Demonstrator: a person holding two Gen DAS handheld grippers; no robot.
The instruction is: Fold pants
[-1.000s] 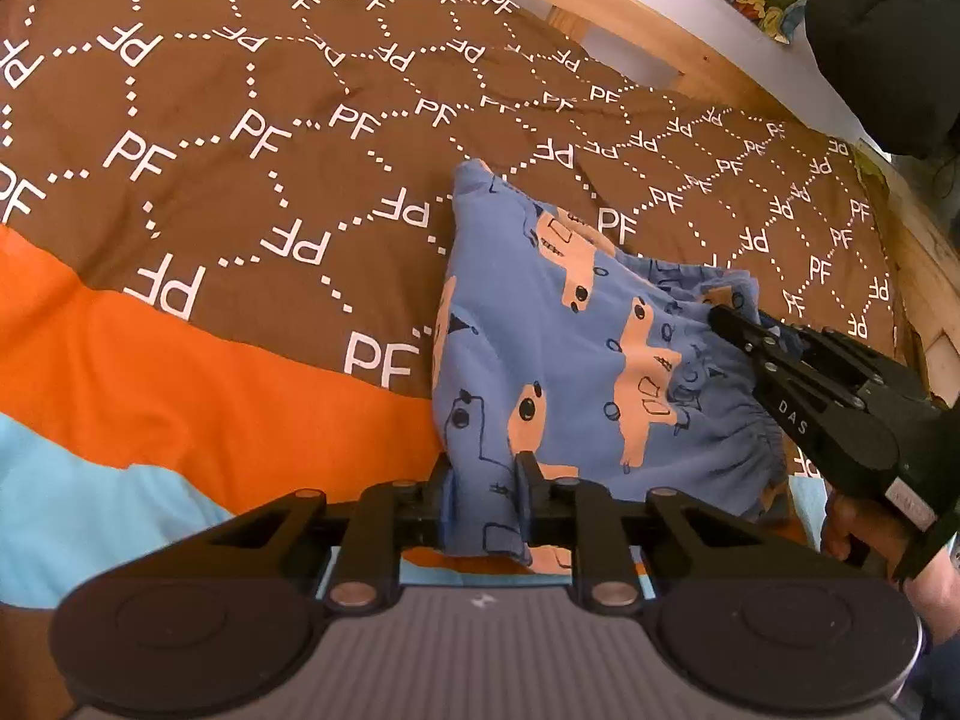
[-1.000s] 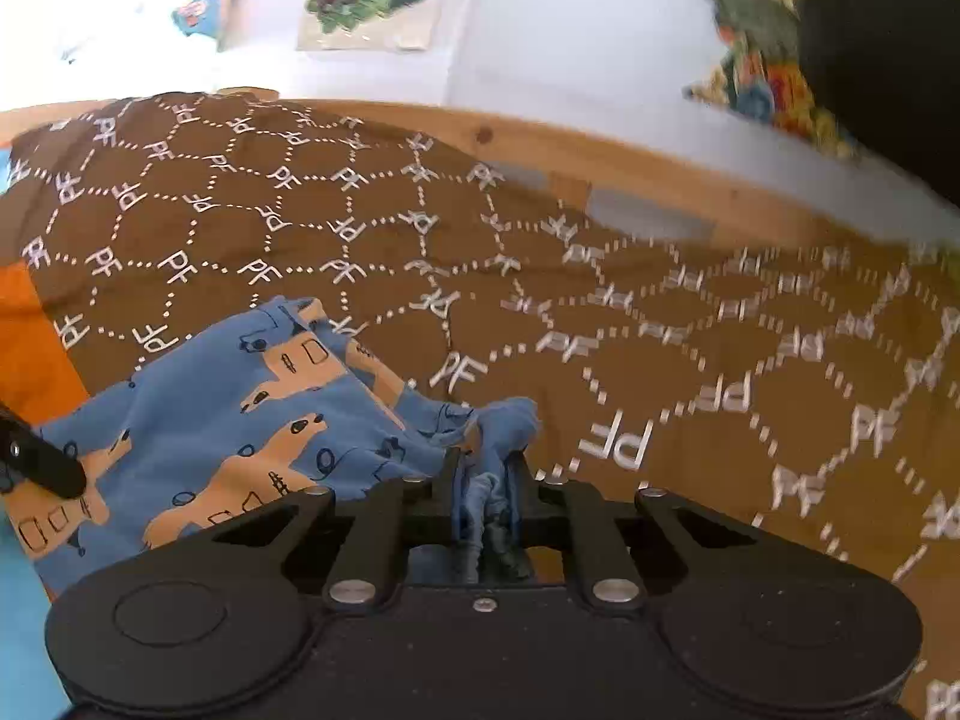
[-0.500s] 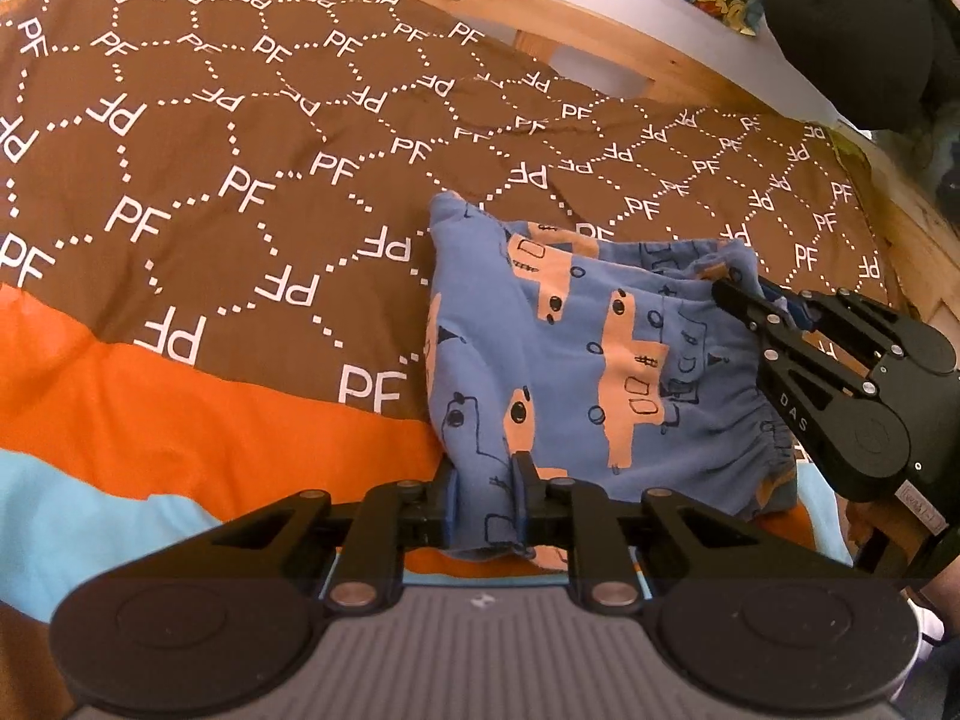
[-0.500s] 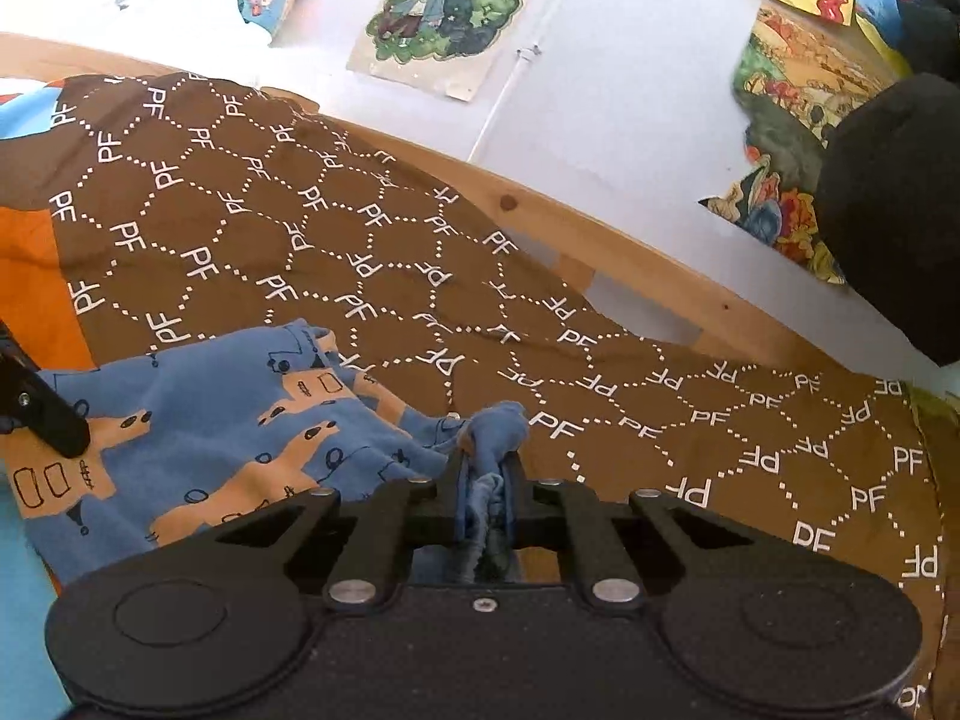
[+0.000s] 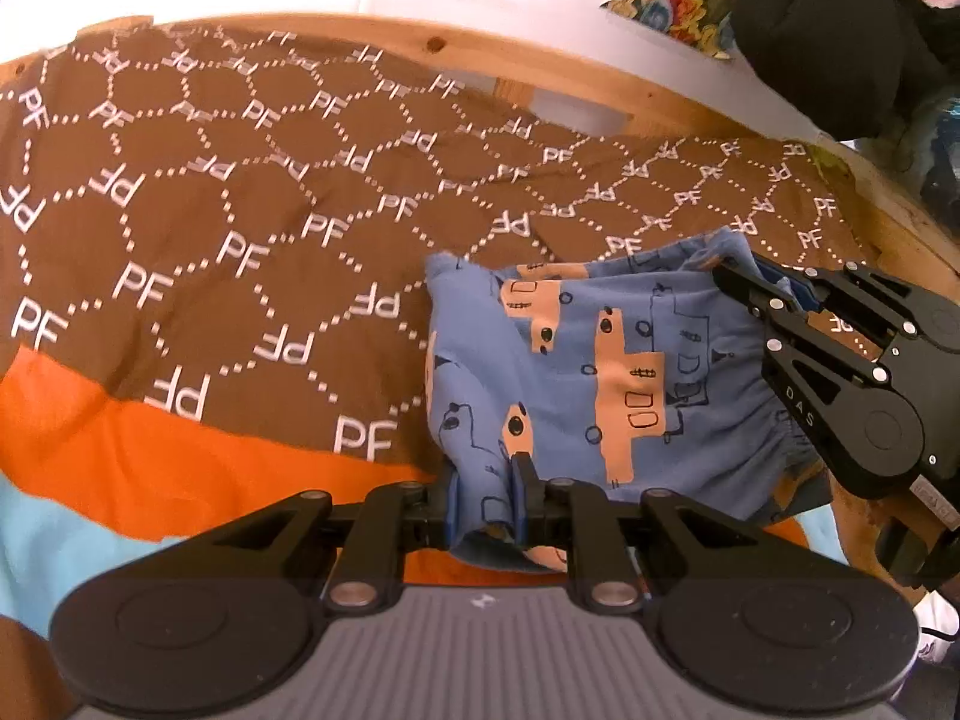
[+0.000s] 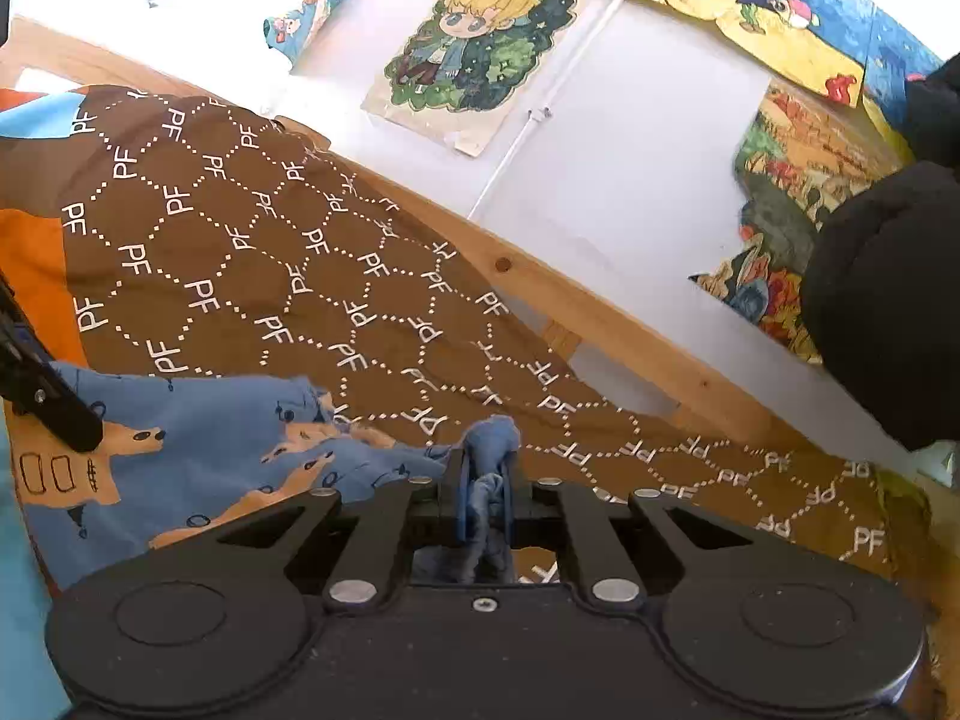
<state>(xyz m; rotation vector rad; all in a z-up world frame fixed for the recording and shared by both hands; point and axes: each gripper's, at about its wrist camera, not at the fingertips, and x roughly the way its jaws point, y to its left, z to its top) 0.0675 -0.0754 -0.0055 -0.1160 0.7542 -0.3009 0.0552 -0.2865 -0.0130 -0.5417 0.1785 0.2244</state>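
The blue pants (image 5: 600, 372) with orange car prints are held up over the brown "PF" bedspread (image 5: 210, 228). My left gripper (image 5: 485, 498) is shut on the near left edge of the pants. My right gripper (image 6: 485, 498) is shut on a bunched corner of the same pants (image 6: 198, 456); it also shows in the left wrist view (image 5: 738, 282) at the right, gripping the far right corner. The cloth is stretched between the two grippers. The tip of the left gripper shows at the left edge of the right wrist view (image 6: 54, 414).
A wooden bed rail (image 5: 600, 84) runs along the far side against a white wall with posters (image 6: 468, 54). A black plush object (image 5: 840, 36) sits at the far right. The bedspread has orange (image 5: 150, 462) and light blue (image 5: 36, 546) bands near me.
Both grippers have lifted and tilted up with the pants held; more of the wall and bed rail shows. The pants are stretched flatter between the grippers.
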